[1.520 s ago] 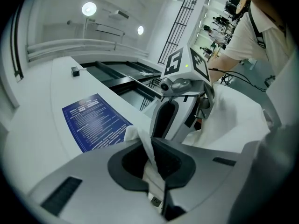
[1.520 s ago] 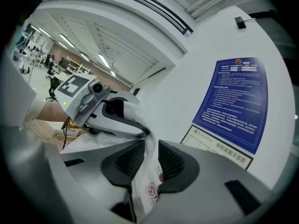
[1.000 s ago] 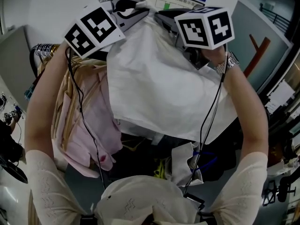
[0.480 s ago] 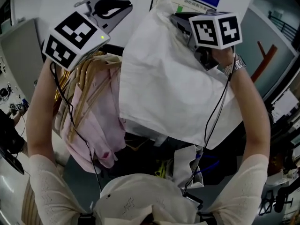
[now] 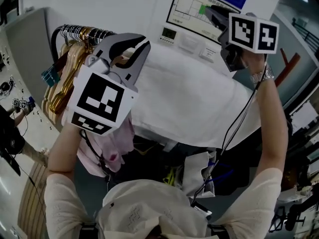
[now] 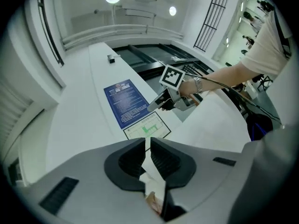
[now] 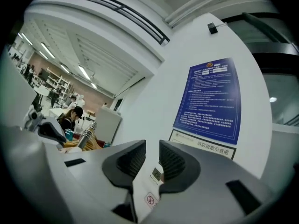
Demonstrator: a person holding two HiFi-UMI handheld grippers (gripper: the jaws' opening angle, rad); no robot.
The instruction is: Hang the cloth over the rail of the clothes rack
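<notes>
A large white cloth (image 5: 199,103) is spread wide across the middle of the head view, its top edge running straight from my left gripper toward my right wrist. My left gripper (image 5: 130,51) is shut on the cloth's left corner, and a white strip of cloth (image 6: 153,174) shows pinched between its jaws (image 6: 147,148). My right gripper (image 5: 213,15) is raised above the cloth's right end, pointing at the wall. Its jaws (image 7: 152,160) stand a little apart, with only wall showing through the gap. The rack's rail (image 5: 79,31) is at the upper left.
Gold hangers (image 5: 65,68) and a pink garment (image 5: 112,143) crowd the rail's left part. On the white wall behind are a thermostat (image 5: 169,34), a framed chart (image 5: 199,11) and a blue notice (image 7: 212,99). Dark clutter and white bags (image 5: 197,173) lie below the cloth.
My left gripper has dropped down and toward the camera, taking its corner of the cloth. The cloth went from hanging bunched between both grippers to spread wide. My right gripper rose clear of it.
</notes>
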